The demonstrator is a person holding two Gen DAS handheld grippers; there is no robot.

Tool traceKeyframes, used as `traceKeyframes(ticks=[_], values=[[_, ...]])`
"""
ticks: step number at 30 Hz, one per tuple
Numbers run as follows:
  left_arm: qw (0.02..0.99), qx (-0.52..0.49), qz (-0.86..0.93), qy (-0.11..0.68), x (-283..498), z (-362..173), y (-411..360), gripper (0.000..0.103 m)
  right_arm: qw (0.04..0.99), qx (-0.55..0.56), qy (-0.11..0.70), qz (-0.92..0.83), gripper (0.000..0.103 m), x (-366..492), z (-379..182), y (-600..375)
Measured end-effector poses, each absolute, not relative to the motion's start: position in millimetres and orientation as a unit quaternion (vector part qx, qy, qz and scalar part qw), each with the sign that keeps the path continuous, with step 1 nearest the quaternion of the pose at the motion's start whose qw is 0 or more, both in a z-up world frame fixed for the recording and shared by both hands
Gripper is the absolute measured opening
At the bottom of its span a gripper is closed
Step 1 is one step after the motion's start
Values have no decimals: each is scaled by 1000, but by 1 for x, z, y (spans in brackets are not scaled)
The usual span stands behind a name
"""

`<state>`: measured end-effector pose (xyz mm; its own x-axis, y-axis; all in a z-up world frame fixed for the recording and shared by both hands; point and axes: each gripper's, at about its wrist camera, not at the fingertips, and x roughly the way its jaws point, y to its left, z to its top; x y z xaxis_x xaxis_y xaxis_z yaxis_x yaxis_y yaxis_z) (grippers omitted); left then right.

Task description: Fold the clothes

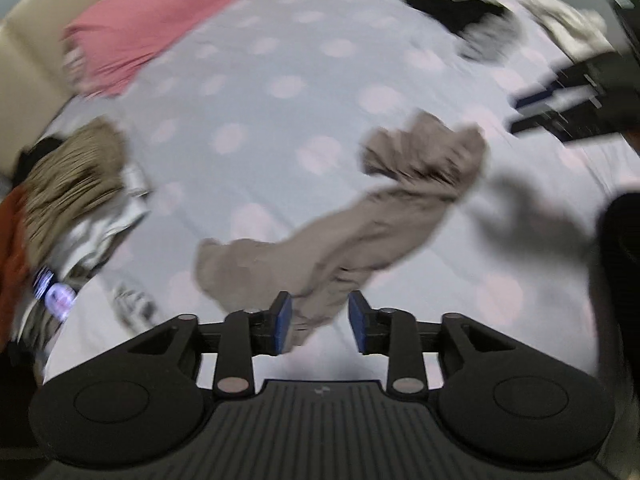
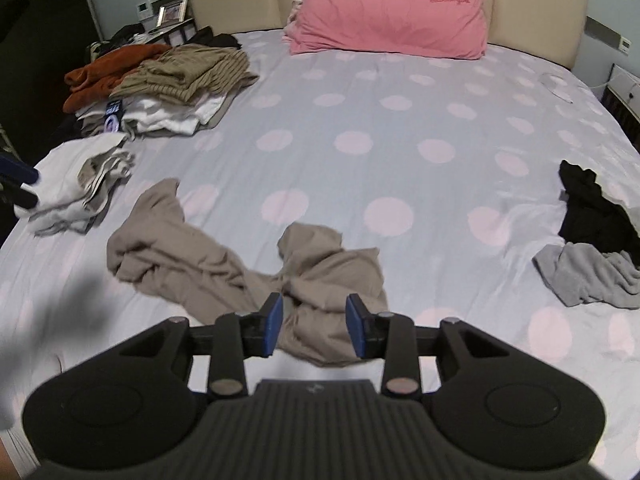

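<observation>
Because the beige garment (image 2: 256, 264) lies crumpled and twisted near the front edge of the spotted bed (image 2: 400, 128), it looks light and limp, best pinched at a hem, while left gripper (image 1: 320, 322) and right gripper (image 2: 314, 326) hang wide, empty.

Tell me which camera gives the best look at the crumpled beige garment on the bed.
The right wrist view: the beige garment is sharp there, its whole crumpled spread lying on the polka-dot sheet. The left wrist view shows the same garment smeared by motion blur, with folds hard to read.
</observation>
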<state>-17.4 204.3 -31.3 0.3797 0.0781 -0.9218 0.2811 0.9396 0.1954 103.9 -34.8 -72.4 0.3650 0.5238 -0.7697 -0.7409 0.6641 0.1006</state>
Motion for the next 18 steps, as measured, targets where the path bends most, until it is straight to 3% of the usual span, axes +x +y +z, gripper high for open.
traceKeyframes(ticks=[2, 6, 10, 12, 18], values=[[813, 178, -99, 545, -25, -47, 196, 45, 813, -144, 402, 396, 41, 96, -82, -31], [827, 172, -143, 515, -37, -83, 200, 45, 802, -177, 379, 426, 41, 75, -98, -15], [847, 141, -141, 494, -40, -135, 214, 43, 770, -240, 344, 480, 41, 47, -124, 11], [849, 157, -130, 487, -42, -158, 216, 35, 754, -280, 325, 498, 41, 33, -138, 25], [860, 189, -105, 463, -41, -209, 224, 34, 727, -328, 318, 512, 40, 28, -181, 62]])
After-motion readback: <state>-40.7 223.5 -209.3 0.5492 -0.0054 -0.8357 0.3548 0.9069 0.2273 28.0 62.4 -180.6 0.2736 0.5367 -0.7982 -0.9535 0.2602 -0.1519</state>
